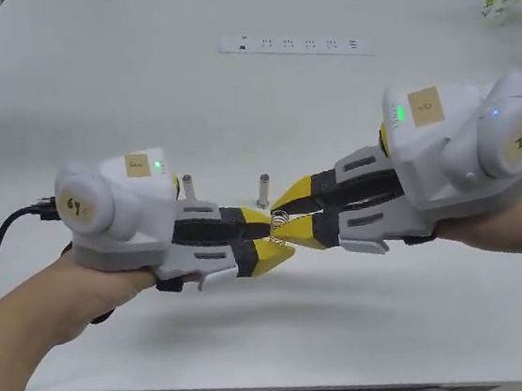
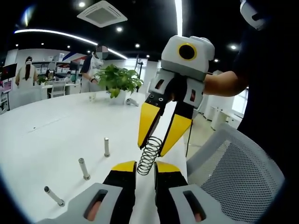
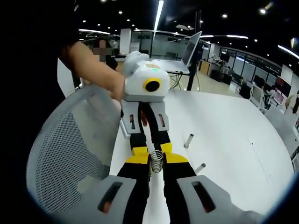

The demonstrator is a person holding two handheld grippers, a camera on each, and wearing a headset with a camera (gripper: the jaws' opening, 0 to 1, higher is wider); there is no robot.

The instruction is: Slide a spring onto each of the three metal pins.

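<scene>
left gripper view: one spring (image 2: 150, 155), three pins (image 2: 83, 168)

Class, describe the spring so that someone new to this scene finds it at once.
Over the white workbench, find where the left hand-held gripper and the right hand-held gripper meet tip to tip. Between their yellow jaws sits the spring: a small wire coil, unlike the solid, upright metal pins.

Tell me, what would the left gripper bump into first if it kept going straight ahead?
The right gripper. It faces the left gripper tip to tip, with just the spring that both seem to hold between them. Going on would likely squash the spring and hit the other jaws almost at once.
</scene>
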